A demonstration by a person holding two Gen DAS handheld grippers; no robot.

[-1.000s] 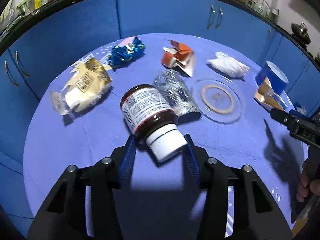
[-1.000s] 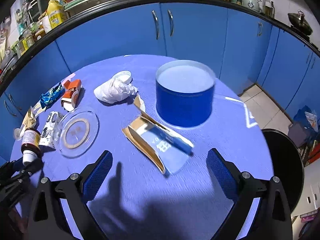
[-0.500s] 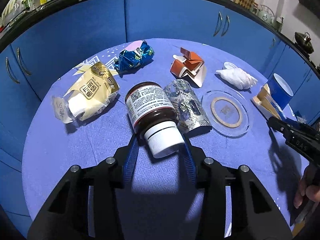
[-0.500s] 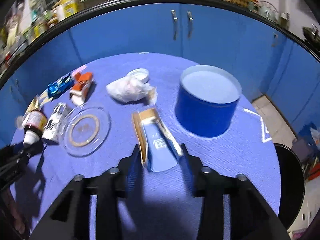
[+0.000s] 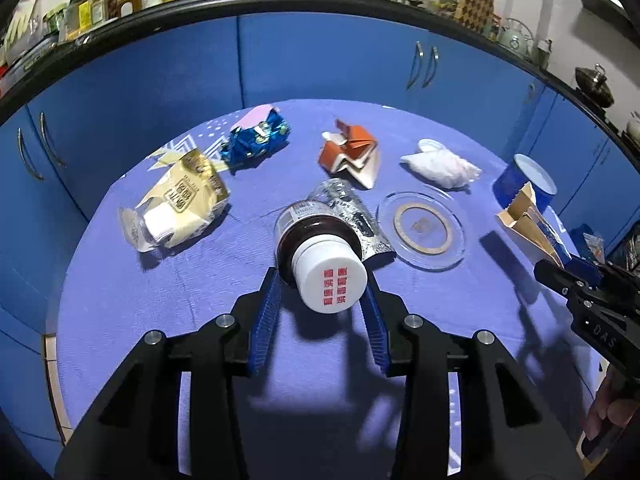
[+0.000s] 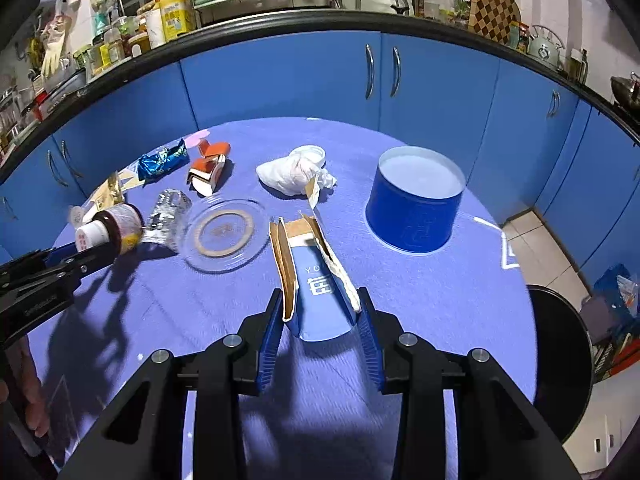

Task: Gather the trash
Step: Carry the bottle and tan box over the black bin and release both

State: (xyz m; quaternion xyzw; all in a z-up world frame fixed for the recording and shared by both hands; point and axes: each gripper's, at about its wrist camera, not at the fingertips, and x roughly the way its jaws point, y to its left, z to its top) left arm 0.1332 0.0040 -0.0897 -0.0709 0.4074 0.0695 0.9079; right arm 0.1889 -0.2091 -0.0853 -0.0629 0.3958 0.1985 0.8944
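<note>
My left gripper (image 5: 320, 280) is shut on a brown pill bottle (image 5: 316, 240) with a white cap, lifted above the round blue table (image 5: 120, 300). My right gripper (image 6: 320, 300) is shut on a flattened blue and brown carton (image 6: 316, 276), held above the table. The bottle also shows in the right wrist view (image 6: 110, 228), and the carton in the left wrist view (image 5: 532, 228). On the table lie a beige snack bag (image 5: 176, 204), a blue foil wrapper (image 5: 256, 140), an orange carton (image 5: 352, 154), a silver foil pack (image 5: 348, 208) and a white tissue wad (image 5: 440, 164).
A blue round tin (image 6: 416, 200) stands at the table's right. A clear glass plate (image 6: 224, 234) lies mid-table. Blue cabinets (image 6: 280, 76) ring the far side. A dark stool (image 6: 560, 356) stands at the right, over tiled floor.
The left gripper has lifted the bottle and tipped its cap toward the camera. The right gripper closed on the carton and raised it off the table.
</note>
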